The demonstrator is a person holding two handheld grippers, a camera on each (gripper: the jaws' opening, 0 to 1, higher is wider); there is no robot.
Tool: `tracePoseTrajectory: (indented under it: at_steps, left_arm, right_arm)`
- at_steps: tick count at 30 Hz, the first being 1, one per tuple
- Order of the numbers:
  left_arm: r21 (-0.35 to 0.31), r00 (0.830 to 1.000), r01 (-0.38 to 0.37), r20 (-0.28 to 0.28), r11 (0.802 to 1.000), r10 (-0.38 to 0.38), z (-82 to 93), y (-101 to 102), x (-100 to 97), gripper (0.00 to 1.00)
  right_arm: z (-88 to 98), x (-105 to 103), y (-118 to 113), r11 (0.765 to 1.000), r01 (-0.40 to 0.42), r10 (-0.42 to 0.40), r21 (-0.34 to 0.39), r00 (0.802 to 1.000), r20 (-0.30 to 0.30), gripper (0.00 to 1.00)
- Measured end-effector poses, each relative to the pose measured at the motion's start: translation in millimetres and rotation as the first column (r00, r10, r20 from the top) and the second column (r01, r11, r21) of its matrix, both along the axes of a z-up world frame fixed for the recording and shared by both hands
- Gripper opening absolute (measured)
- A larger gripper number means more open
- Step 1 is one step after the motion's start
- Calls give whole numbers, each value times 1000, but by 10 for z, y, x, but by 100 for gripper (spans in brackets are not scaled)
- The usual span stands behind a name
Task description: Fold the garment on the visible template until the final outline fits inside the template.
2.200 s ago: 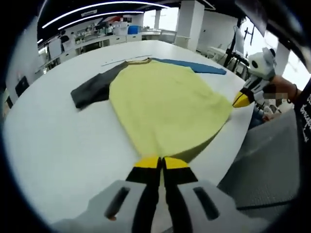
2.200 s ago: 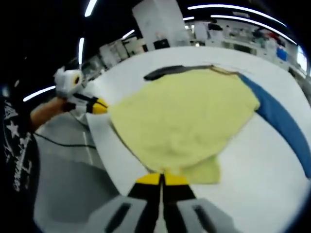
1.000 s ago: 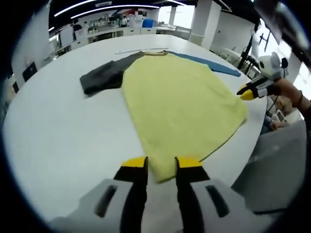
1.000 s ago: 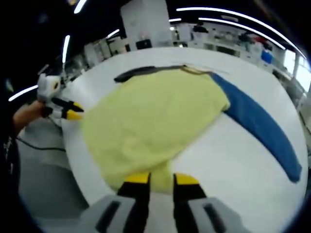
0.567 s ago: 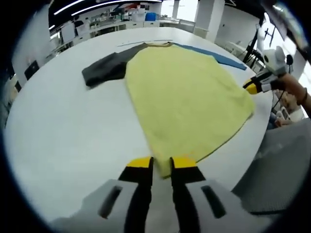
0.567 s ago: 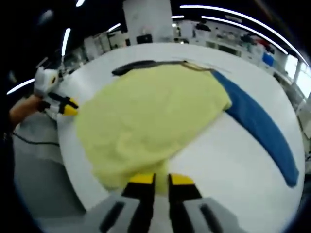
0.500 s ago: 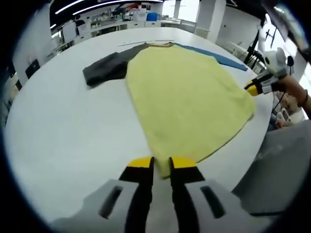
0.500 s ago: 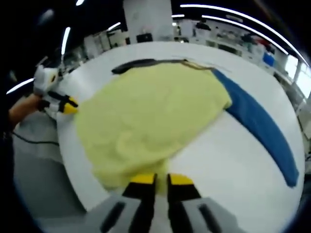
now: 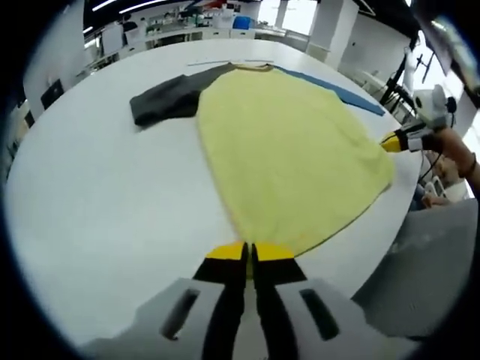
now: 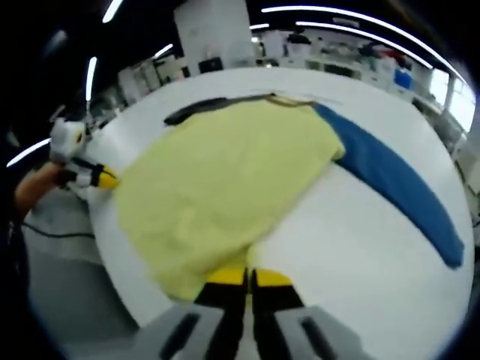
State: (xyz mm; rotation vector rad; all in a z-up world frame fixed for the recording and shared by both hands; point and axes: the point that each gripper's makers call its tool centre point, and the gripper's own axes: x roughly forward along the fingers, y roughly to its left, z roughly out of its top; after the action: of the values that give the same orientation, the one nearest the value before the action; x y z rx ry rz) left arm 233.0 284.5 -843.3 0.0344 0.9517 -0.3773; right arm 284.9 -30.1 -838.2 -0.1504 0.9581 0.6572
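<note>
Left gripper view: left gripper clenched on yellow shirt hem; right gripper likewise. Shirt lay flat on white table; folding apparently not begun.

Bright and even under long ceiling strip lights, with extra daylight from windows. Soft shadows only. Mild motion blur throughout, strong fisheye bending at the edges, glare on the white table.

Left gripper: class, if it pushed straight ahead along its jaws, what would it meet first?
The left gripper, its jaws closed at the hem, would run straight into the yellow garment spread on the white table; depth beyond that is unclear.
</note>
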Motion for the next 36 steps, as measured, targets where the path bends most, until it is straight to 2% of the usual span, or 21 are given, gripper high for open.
tracePoseTrajectory:
  at_steps: [3,6,12,23,26,30,36]
  left_arm:
    - [-5,1000,-3,0,1000,3,6,6,-10,0]
    - [-14,1000,-15,-2,1000,15,9,8,-16,0]
    - [-23,1000,-25,1,999,25,42,0,-33,0]
    - [-43,999,-41,-4,998,41,65,-32,-90,0]
    - [-48,999,-43,-12,998,43,59,-42,-110,0]
    - [-53,999,-40,-19,998,39,60,-67,-149,0]
    - [-55,999,-36,-26,998,34,57,-86,-179,0]
  right_arm:
    - [13,-13,-102,997,73,-73,19,997,-26,0]
    - [55,-15,-148,989,134,-131,66,991,-36,0]
    - [49,-82,-278,989,147,-147,32,989,-18,0]
    - [168,-164,-417,979,202,-202,10,979,11,0]
    - [175,-178,-441,975,224,-224,0,974,18,0]
    - [216,-233,-461,958,286,-286,-18,958,38,0]
    - [120,-352,-508,943,330,-330,-41,944,21,0]
